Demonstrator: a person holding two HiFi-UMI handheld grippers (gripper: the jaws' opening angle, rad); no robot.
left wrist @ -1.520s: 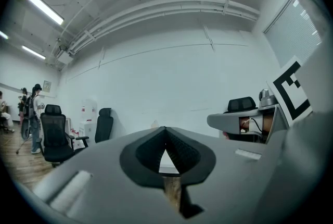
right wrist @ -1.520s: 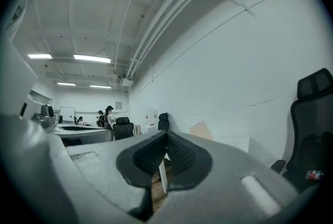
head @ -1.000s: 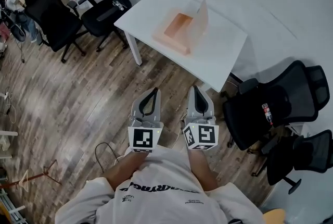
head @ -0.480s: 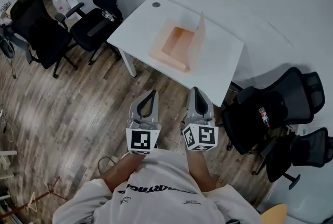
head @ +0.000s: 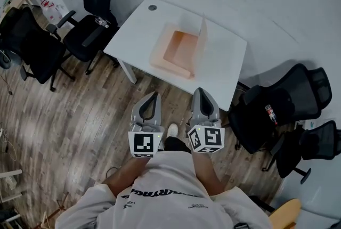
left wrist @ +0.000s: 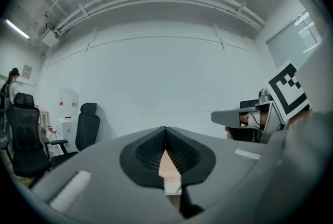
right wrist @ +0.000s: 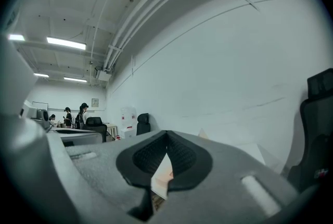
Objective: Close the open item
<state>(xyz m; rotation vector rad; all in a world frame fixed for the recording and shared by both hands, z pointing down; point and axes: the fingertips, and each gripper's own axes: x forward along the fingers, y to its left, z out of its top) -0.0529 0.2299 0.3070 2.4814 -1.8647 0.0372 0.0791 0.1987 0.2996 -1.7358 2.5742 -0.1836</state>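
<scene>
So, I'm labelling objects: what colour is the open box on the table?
Pale orange-pink, slightly translucent; the box shows best in the head view.

Box (head: 171, 52) is sitting open on the white table (head: 137, 23), roughly mid-tabletop, at about 12 o'clock in the head view. It's showing as a shallow rectangular tray, pale orange and slightly translucent, with the inside reading a deeper orange than the walls. It's lying flat, squared up with the table's edges. Lid (head: 202, 39) is standing close to upright along the box's 3 o'clock side, its lower edge meeting the box rim. The lid panel is looking pale and see-through.
</scene>
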